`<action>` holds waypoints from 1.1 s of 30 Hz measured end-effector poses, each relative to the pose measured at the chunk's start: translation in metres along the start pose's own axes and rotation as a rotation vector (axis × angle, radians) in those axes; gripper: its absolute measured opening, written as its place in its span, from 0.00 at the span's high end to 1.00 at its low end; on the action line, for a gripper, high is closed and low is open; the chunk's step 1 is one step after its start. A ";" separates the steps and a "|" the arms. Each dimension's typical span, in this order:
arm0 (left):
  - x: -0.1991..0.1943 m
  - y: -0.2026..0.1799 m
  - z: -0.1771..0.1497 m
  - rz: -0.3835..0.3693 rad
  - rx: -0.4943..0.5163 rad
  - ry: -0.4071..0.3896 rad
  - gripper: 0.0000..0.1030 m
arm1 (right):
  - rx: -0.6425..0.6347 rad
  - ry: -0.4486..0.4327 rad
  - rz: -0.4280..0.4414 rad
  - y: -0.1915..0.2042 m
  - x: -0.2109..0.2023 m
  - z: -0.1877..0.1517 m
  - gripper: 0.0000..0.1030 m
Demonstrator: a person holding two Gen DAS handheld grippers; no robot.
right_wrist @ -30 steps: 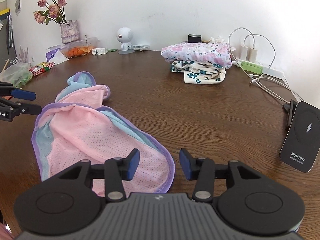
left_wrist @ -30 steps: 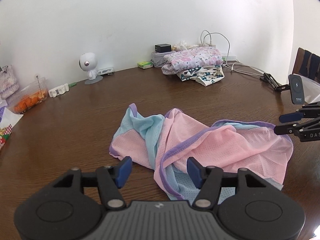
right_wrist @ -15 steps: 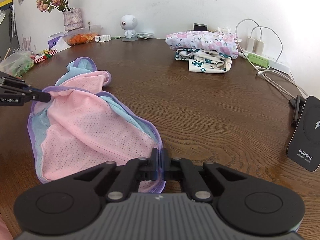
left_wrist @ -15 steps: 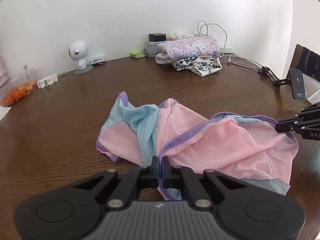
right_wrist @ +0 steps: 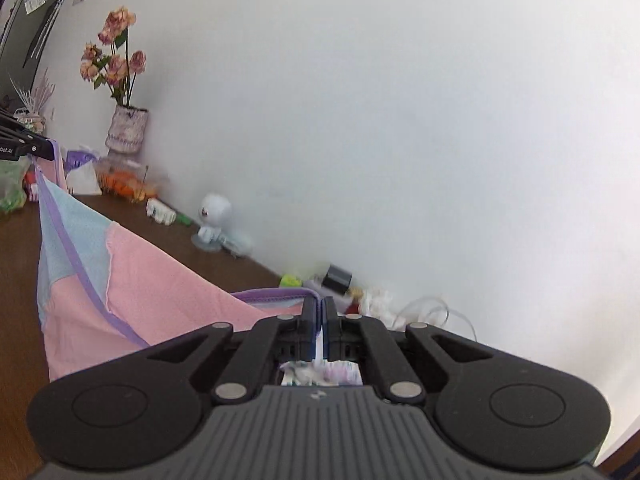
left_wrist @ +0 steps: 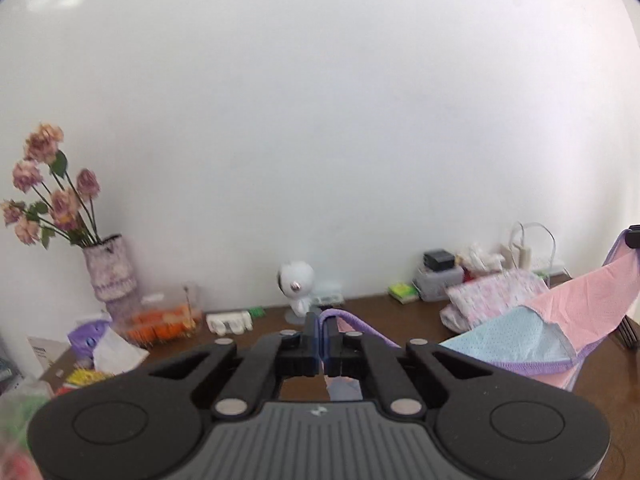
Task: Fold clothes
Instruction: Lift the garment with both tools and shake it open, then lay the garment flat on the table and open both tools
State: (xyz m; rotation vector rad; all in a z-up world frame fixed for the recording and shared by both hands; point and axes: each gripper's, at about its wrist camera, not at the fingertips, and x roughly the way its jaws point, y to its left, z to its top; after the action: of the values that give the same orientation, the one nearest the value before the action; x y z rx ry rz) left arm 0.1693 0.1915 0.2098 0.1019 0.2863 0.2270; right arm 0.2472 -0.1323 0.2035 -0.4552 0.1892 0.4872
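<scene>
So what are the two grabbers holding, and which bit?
Both hold the pink and blue garment by its purple edge: the left gripper pinches one spot, the right gripper another, so it hangs between them.

A garment (right_wrist: 132, 280) hangs above the table (right_wrist: 16, 264), stretched between the left gripper (left_wrist: 323, 330) and right gripper (right_wrist: 319, 312). Behind it along the wall (left_wrist: 320, 120), a vase (left_wrist: 108, 272) stands left, a robot figurine (left_wrist: 296, 284) centre, stacked clothes (left_wrist: 492, 292) right.
</scene>
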 end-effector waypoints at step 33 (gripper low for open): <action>-0.086 -0.195 -0.190 -0.605 0.242 0.473 0.99 | 0.074 0.511 0.027 -0.029 0.065 -0.202 0.98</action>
State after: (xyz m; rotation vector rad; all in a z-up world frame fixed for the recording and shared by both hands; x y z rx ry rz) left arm 0.0745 -0.0053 0.0261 0.1952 0.7972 -0.3939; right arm 0.3041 -0.2224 0.0177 -0.4994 0.7037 0.3808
